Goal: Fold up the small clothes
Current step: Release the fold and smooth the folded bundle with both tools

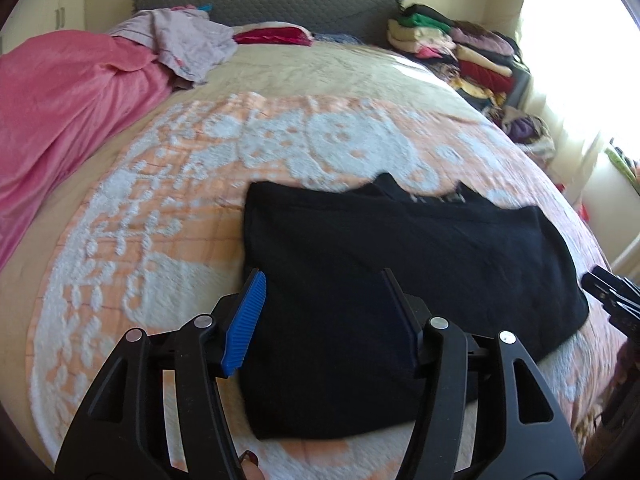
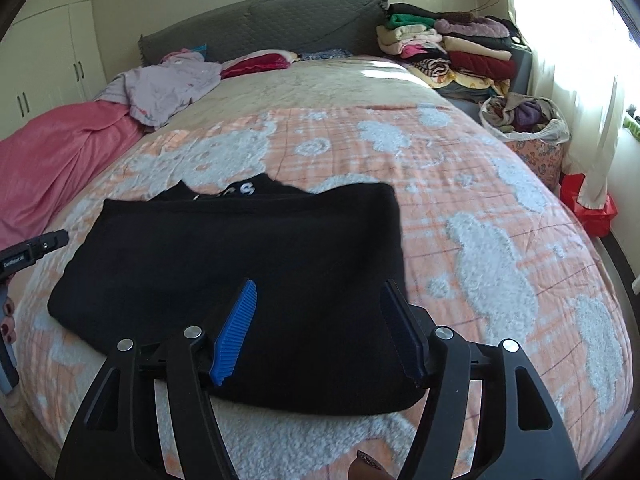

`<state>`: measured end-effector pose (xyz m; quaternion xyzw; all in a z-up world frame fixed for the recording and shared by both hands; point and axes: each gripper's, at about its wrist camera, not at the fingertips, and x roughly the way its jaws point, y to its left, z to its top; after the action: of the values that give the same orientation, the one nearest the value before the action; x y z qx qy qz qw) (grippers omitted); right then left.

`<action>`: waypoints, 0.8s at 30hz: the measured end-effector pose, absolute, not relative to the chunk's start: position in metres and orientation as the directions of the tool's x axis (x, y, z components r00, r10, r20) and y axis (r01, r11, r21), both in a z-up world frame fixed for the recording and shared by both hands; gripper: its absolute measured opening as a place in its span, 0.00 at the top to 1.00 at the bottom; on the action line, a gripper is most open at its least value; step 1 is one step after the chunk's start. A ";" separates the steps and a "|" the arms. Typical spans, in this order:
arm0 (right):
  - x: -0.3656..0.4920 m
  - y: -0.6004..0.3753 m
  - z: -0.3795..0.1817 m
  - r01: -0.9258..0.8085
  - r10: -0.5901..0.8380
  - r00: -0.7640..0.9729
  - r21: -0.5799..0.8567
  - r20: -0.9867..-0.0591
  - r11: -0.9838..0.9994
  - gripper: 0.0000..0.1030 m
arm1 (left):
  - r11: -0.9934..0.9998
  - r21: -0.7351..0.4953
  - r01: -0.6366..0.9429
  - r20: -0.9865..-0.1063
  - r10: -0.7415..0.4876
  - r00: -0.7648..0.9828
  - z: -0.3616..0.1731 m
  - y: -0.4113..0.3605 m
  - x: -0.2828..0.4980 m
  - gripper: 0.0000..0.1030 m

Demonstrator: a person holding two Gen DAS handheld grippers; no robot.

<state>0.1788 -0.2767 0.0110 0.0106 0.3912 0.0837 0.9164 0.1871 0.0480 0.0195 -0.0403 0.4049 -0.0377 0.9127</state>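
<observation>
A black garment [image 1: 400, 280] lies folded flat on the orange-and-white bedspread [image 1: 160, 200]. It also shows in the right wrist view [image 2: 240, 264], with white lettering at its far edge. My left gripper [image 1: 324, 280] is open and empty, hovering over the garment's near left part. My right gripper [image 2: 318, 288] is open and empty, hovering over the garment's near right part. The right gripper's tip shows in the left wrist view [image 1: 612, 296], off the garment's right edge. The left gripper's tip shows in the right wrist view [image 2: 32, 250], off the garment's left edge.
A pink blanket [image 1: 60, 100] and a lilac garment [image 1: 188, 44] lie at the bed's left. Stacks of folded clothes [image 2: 452, 48] stand at the back right by the grey headboard [image 2: 260, 24]. A basket of clothes [image 2: 524, 120] and a red box [image 2: 588, 204] sit right of the bed.
</observation>
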 end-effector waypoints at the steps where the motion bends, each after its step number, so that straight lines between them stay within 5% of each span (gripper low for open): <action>1: 0.178 -0.275 0.006 -0.147 0.160 0.669 0.081 -0.726 0.986 0.39 | 0.994 -0.097 0.046 -0.747 -0.103 0.656 0.014 0.043 0.185 0.49; 7: 0.171 -0.276 -0.033 -0.108 0.098 0.583 0.043 -0.806 0.993 0.38 | 0.995 -0.092 0.047 -0.800 -0.102 0.591 -0.022 0.039 0.173 0.47; 17: 0.154 -0.280 -0.033 -0.057 0.106 0.597 0.089 -0.795 0.994 0.38 | 0.995 -0.091 0.050 -0.800 -0.103 0.591 -0.025 0.044 0.153 0.46; 24: 0.129 -0.281 -0.013 -0.046 0.138 0.643 0.143 -0.753 0.989 0.26 | 0.992 -0.113 0.048 -0.787 -0.119 0.606 -0.013 0.048 0.140 0.44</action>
<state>0.1295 -0.2806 -0.0133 0.0553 0.4192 0.0509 0.9048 0.1401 0.0476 -0.0132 -0.0402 0.4416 -0.0464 0.8951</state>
